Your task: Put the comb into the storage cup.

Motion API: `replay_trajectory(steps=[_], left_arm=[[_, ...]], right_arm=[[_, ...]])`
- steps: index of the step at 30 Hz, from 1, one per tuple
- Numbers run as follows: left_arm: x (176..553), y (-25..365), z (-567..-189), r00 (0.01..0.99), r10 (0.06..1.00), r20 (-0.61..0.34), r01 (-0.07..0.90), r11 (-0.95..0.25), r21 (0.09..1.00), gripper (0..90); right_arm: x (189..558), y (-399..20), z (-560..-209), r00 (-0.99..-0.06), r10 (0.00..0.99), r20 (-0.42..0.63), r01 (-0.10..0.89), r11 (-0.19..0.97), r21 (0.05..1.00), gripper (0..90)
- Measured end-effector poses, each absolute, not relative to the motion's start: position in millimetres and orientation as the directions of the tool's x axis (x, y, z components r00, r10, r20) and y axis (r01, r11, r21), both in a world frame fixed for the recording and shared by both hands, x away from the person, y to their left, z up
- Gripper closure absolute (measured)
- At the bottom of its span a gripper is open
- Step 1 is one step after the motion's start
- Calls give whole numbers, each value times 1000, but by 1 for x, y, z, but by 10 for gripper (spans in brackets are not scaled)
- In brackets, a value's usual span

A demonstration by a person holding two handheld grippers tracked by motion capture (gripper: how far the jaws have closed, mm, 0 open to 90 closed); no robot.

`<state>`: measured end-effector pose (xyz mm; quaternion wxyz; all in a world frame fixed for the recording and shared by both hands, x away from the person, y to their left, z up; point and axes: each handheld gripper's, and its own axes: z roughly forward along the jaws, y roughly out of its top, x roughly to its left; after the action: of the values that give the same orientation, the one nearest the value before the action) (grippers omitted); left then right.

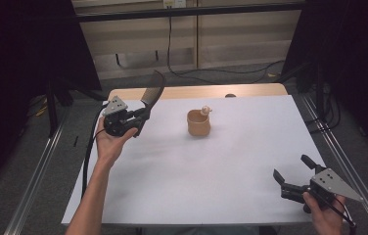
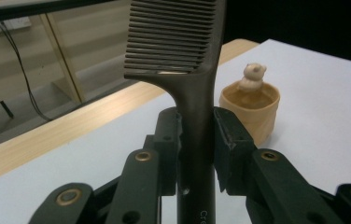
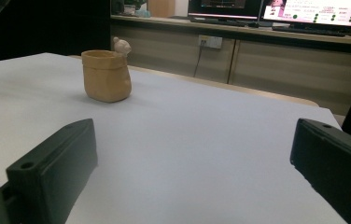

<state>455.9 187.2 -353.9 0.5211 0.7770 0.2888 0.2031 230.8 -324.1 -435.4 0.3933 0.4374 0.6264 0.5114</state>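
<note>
White paper covers the bench in the high view, where the left claw, lifted at the far left, clamps a dark plastic comb pointing up and away; a small tan cup with a pale bear figure on its rim stands right of it, much nearer than the right claw, spread empty at the near right corner. From the left gripper view, both jaws squeeze the comb's handle, its long axis upright, the cup beyond to the right. From the right gripper view, jaws gape; the cup sits well ahead, left.
</note>
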Motion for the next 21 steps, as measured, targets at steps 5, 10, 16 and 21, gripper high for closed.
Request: replay_trajectory(steps=[5, 10, 16, 21], left_arm=[[456, 185, -353, 749, 662, 4, 203, -236, 950, 729], [457, 183, -353, 751, 660, 9, 173, -210, 962, 729], [457, 179, -353, 748, 664, -4, 155, -169, 973, 729], [459, 173, -351, 753, 658, -21, 144, -133, 981, 729]], right_arm=[[231, -324, -435, -307, 951, -49, 146, 98, 984, 1], [230, -324, -435, -308, 950, -51, 144, 100, 985, 0], [230, -324, -435, -309, 950, -50, 145, 99, 984, 0], [230, -324, -435, -309, 950, -52, 144, 101, 984, 0]])
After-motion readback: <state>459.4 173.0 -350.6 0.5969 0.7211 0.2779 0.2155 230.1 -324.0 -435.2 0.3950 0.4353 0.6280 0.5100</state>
